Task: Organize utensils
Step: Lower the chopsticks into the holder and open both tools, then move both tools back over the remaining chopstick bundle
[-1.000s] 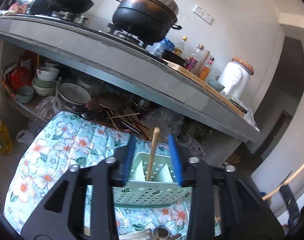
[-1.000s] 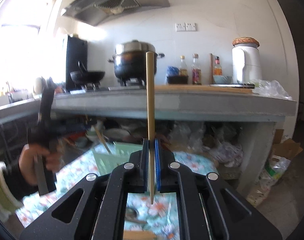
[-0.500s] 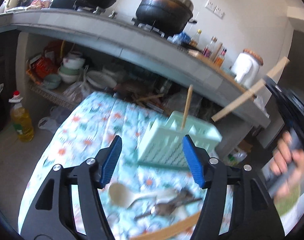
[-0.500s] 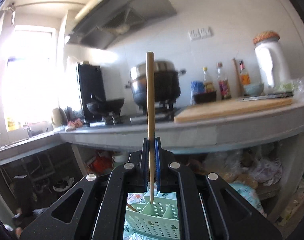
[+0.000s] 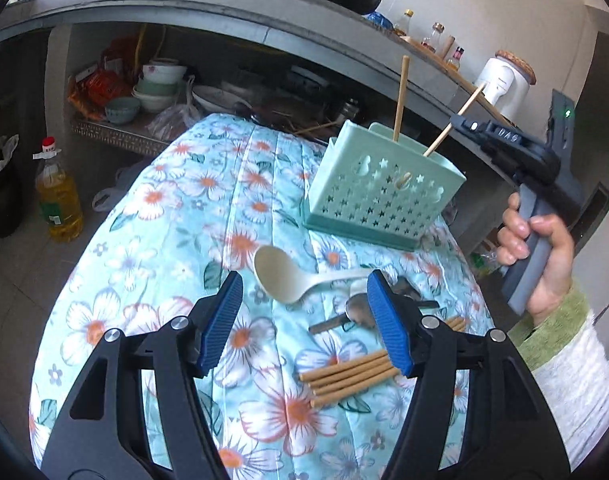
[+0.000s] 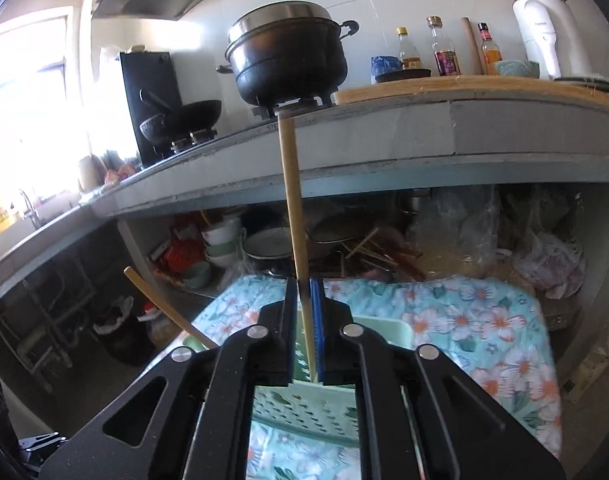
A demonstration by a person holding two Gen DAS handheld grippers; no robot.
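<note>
Two chopsticks: one stands in the green basket; the other sits between your right gripper pads, above the basket.
Right gripper: jaws have just been opening, narrow gap; grip on the stick looks loosened.
Left gripper: wide, empty, over the spoon.
Advice: let the stick drop straight before withdrawing.
Remaining: chopstick bundle on the floral cloth.
Obstruction: metal utensils beside the bundle.

A large black lidded pot sits on the grey concrete counter; a yellow oil bottle stands on the floor.
</note>
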